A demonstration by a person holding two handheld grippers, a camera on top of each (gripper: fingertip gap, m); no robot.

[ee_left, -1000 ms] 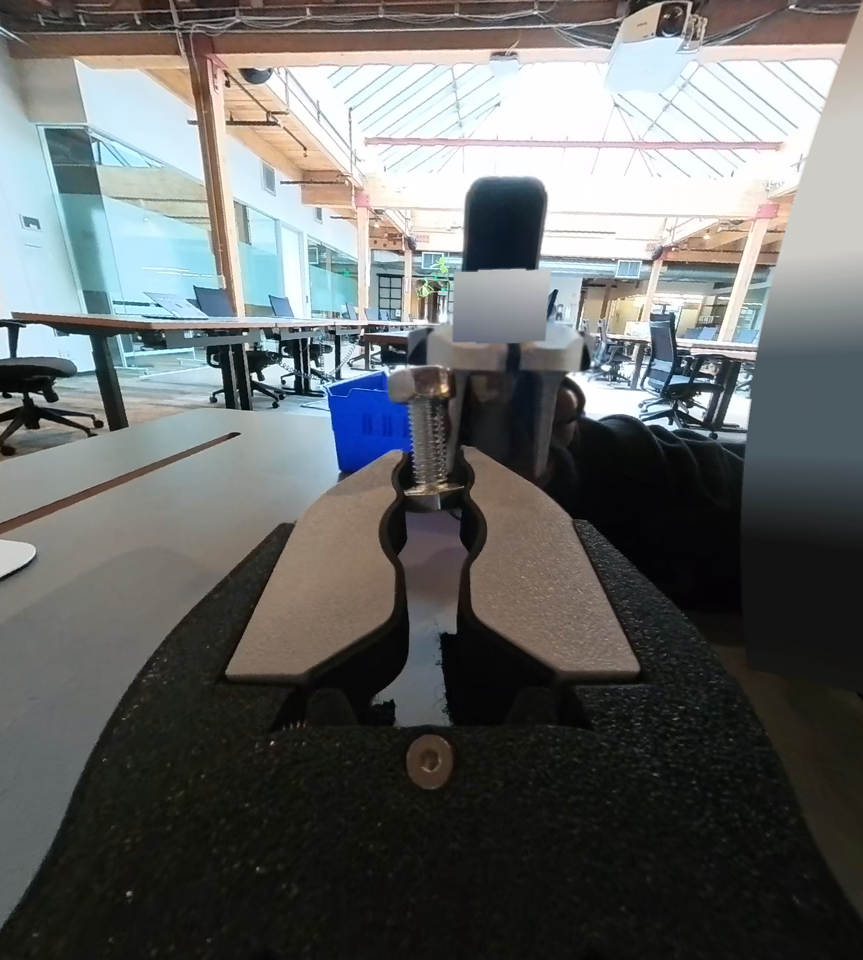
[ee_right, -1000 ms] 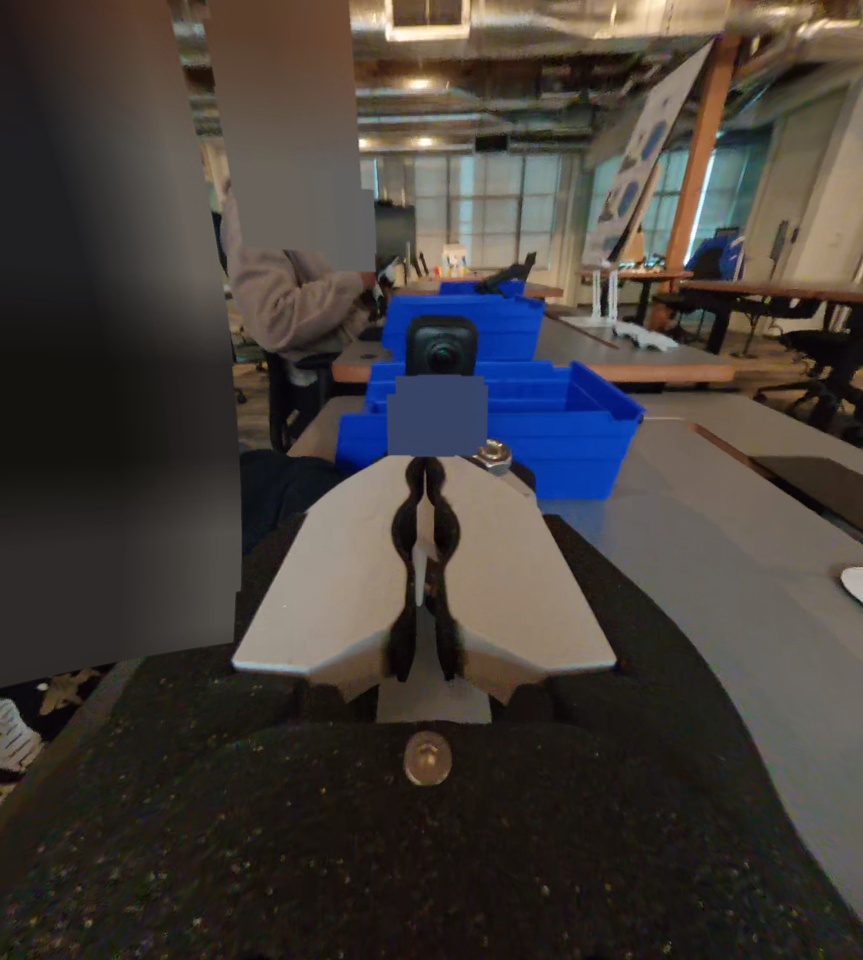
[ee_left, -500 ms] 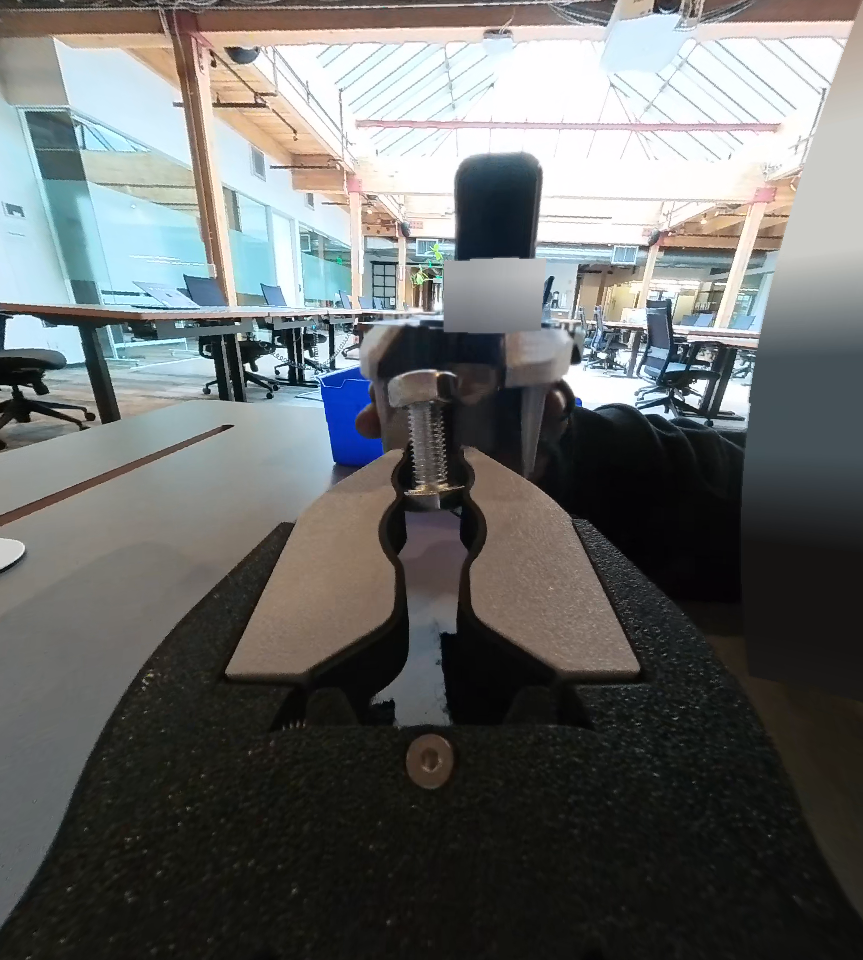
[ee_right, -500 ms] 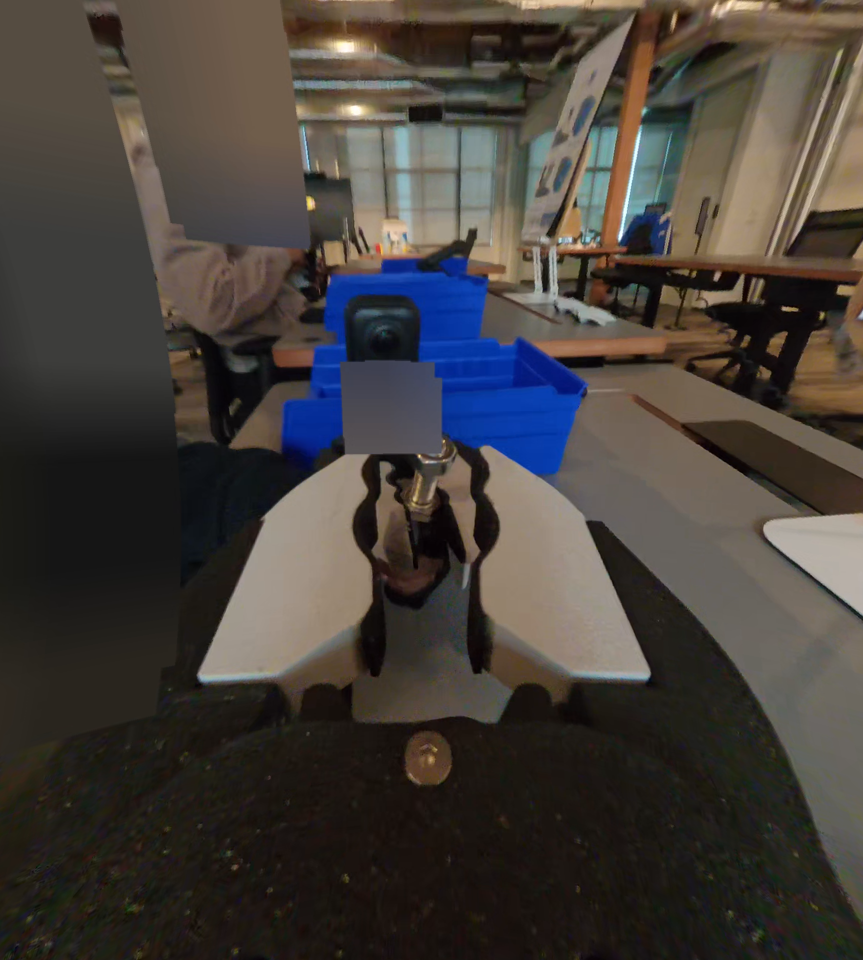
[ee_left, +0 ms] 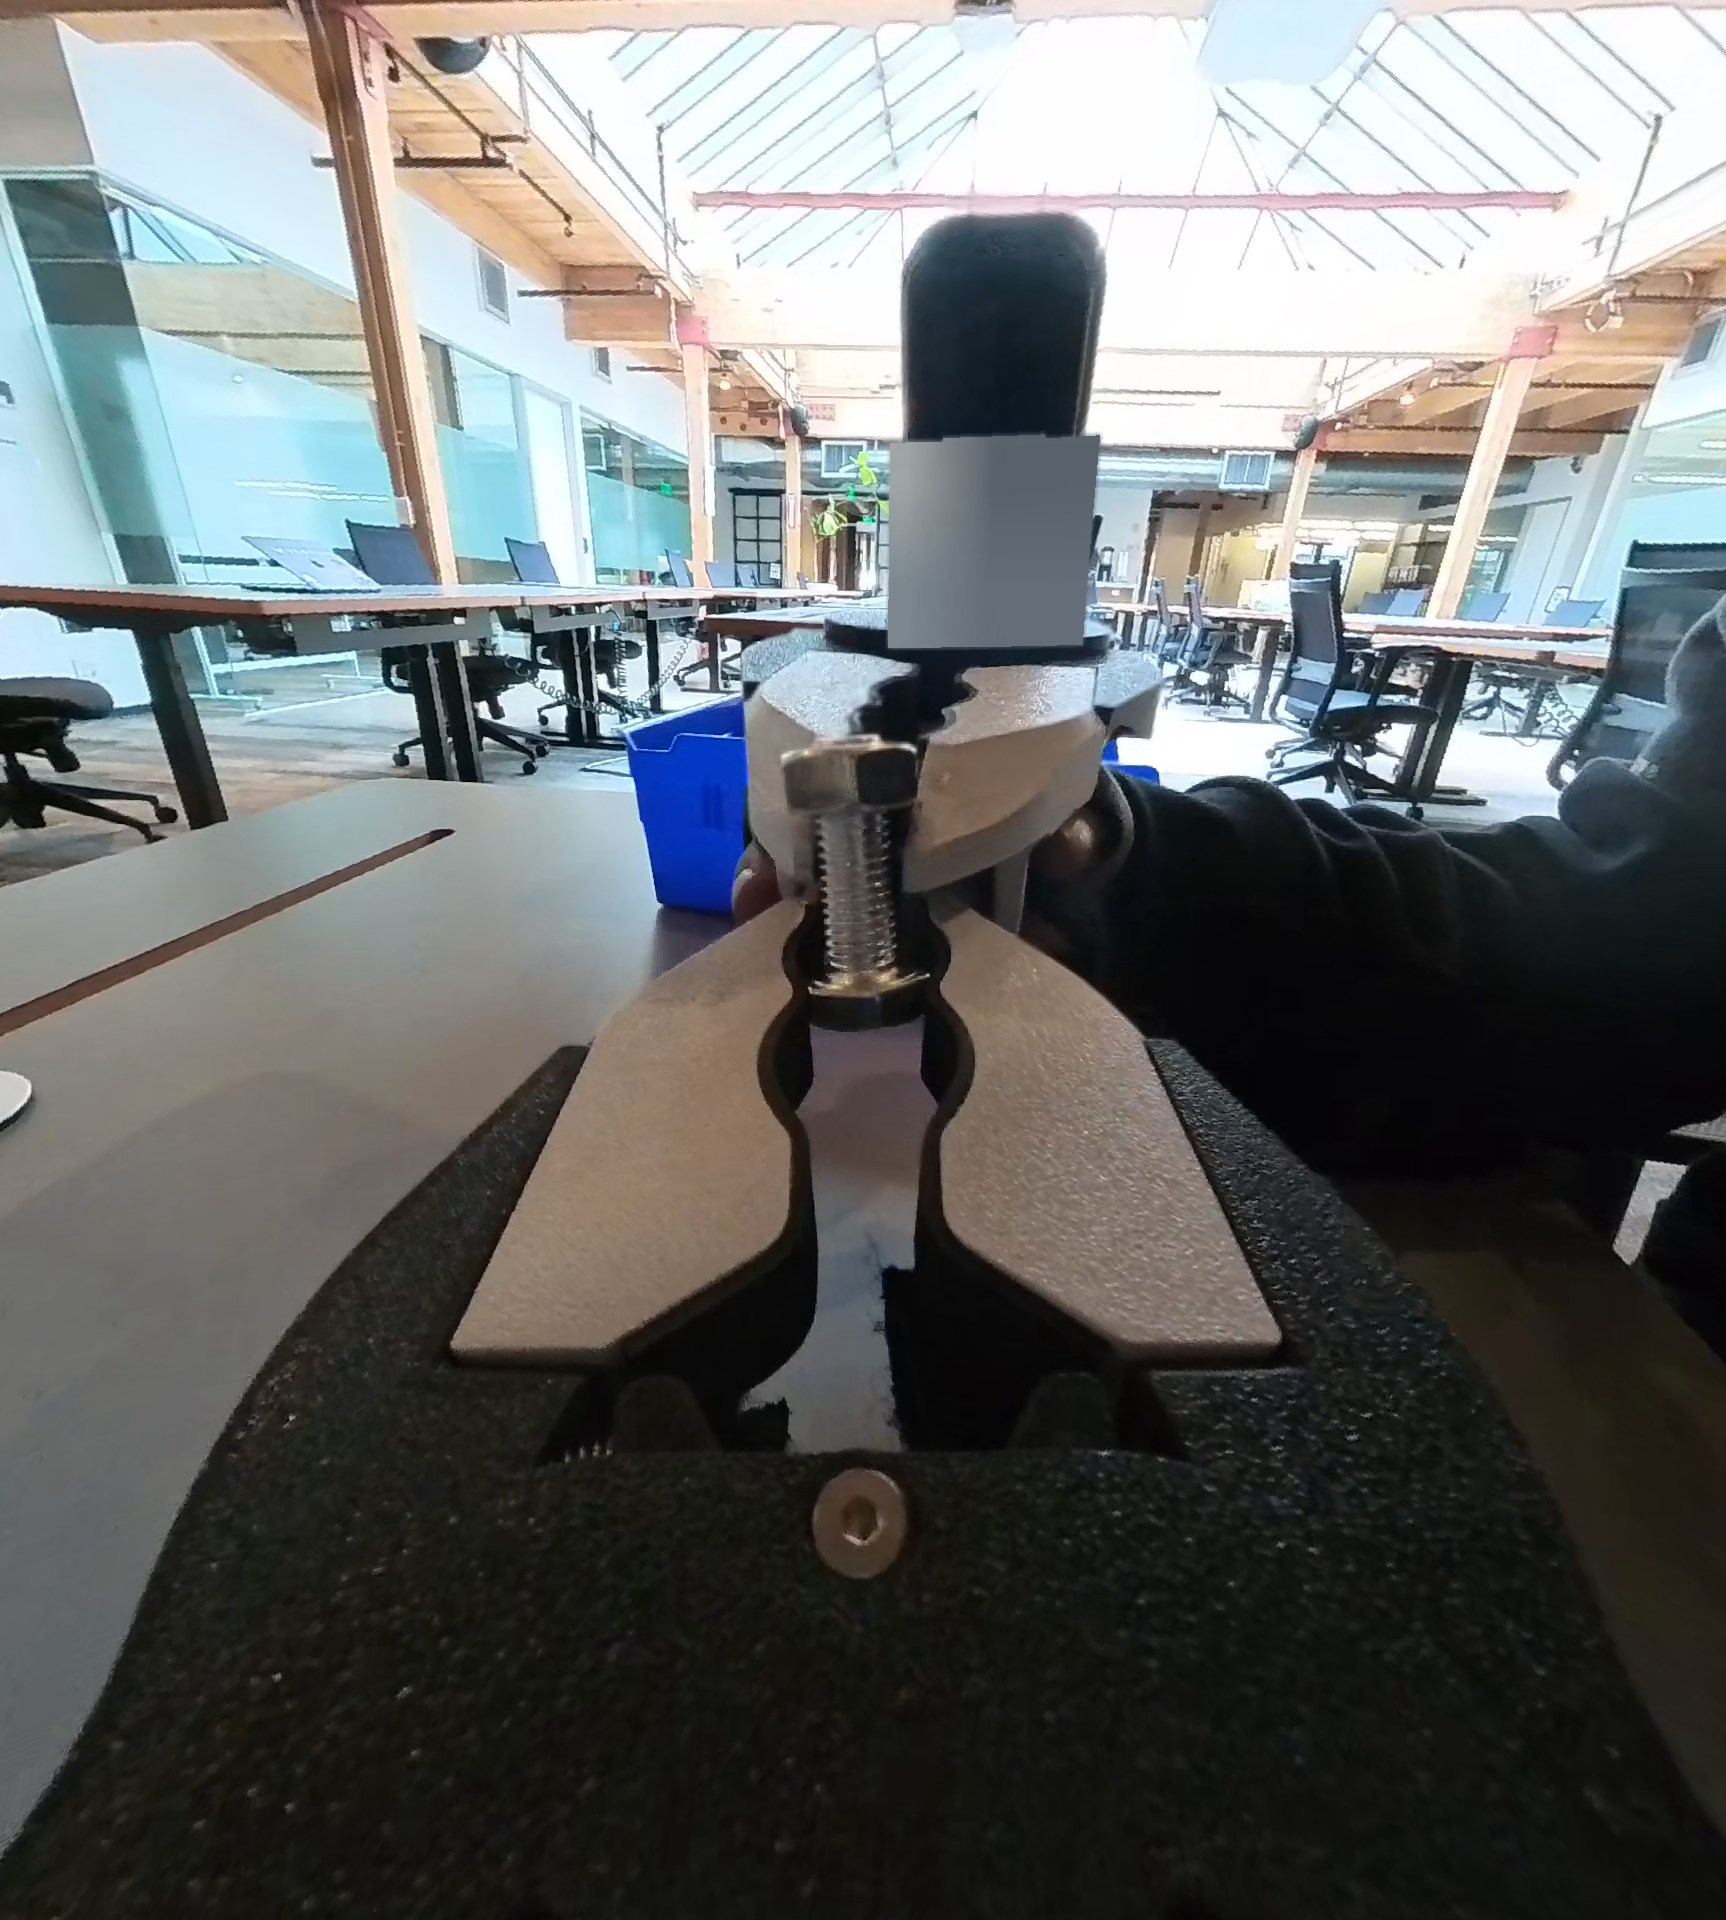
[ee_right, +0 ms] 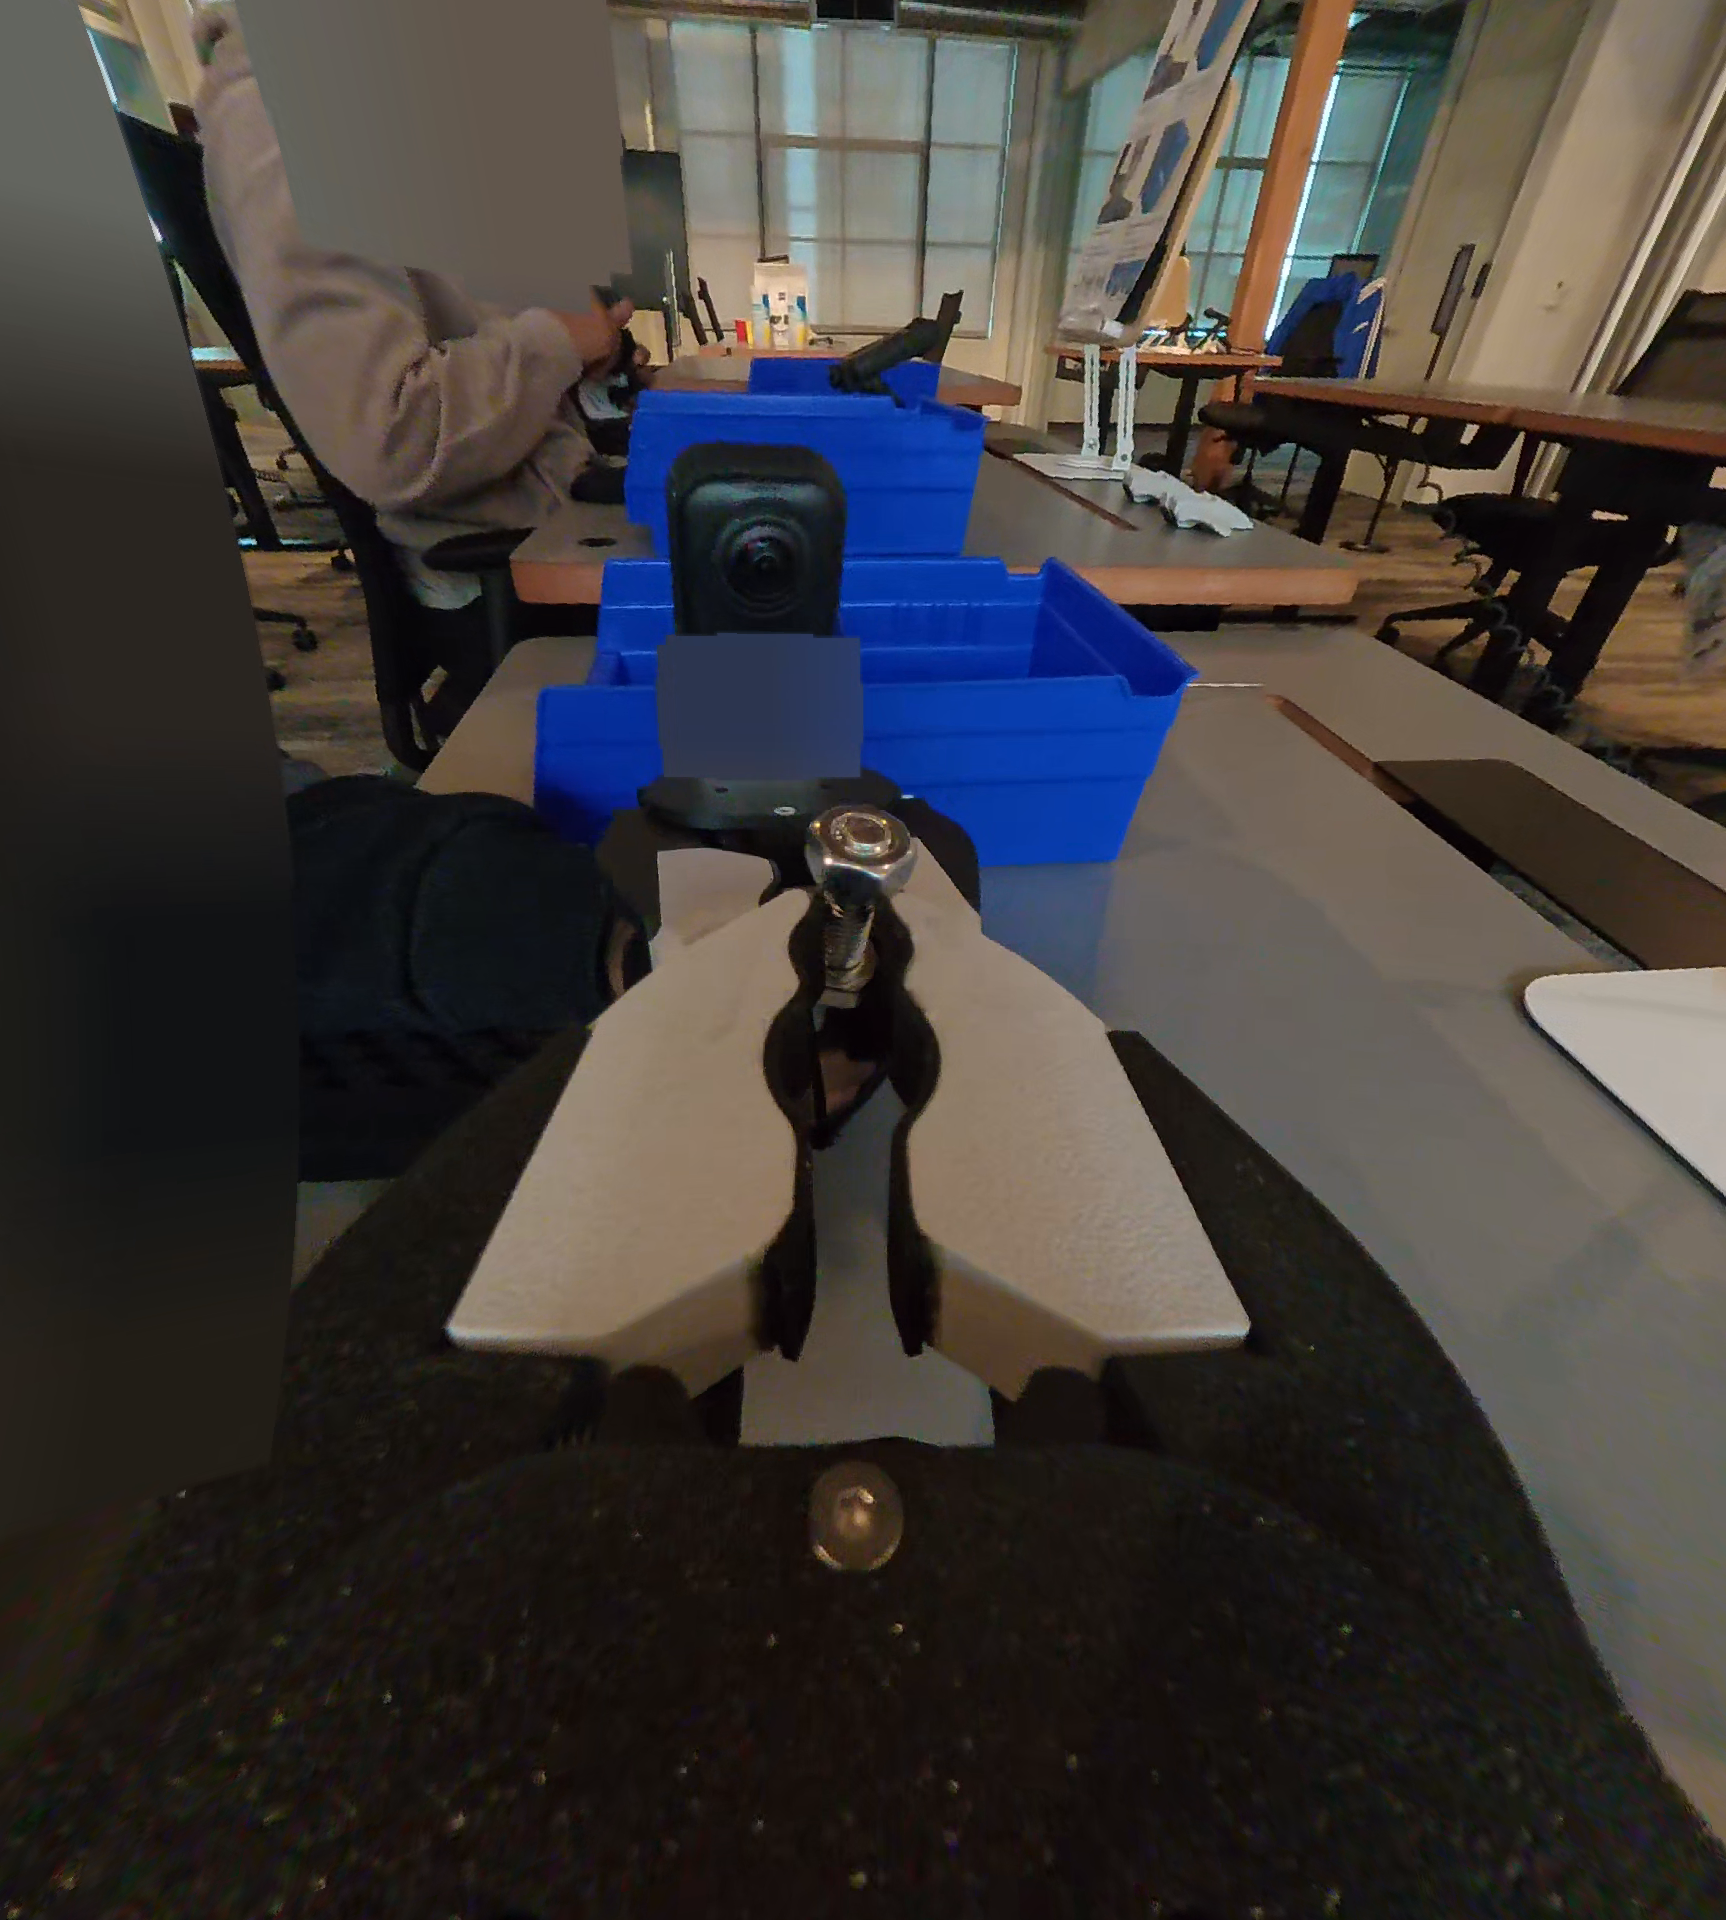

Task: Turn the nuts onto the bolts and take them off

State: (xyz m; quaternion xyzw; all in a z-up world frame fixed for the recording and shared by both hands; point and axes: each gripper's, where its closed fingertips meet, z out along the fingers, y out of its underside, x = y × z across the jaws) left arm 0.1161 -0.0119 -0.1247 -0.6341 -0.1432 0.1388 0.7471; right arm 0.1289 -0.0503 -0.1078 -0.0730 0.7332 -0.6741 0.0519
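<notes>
A silver bolt stands upright above the grey table, with a hex head on top and a nut at its lower end. My left gripper is shut on the nut, which sits in the notch of its fingers. My right gripper faces it from the other side and is shut on the bolt's shaft just under the head. The right gripper also shows in the left wrist view, close behind the bolt head. The left gripper's camera shows beyond the bolt.
Blue plastic bins stand on the grey table behind the grippers; one also shows in the left wrist view. A white pad lies at the right edge. A person in a grey sleeve sits at the far left. Left and right tips are no more than a few centimetres apart.
The right gripper was shut and clear of the bolt, then opened around it, and is now shut on it. The left gripper has kept hold of the nut end throughout.
</notes>
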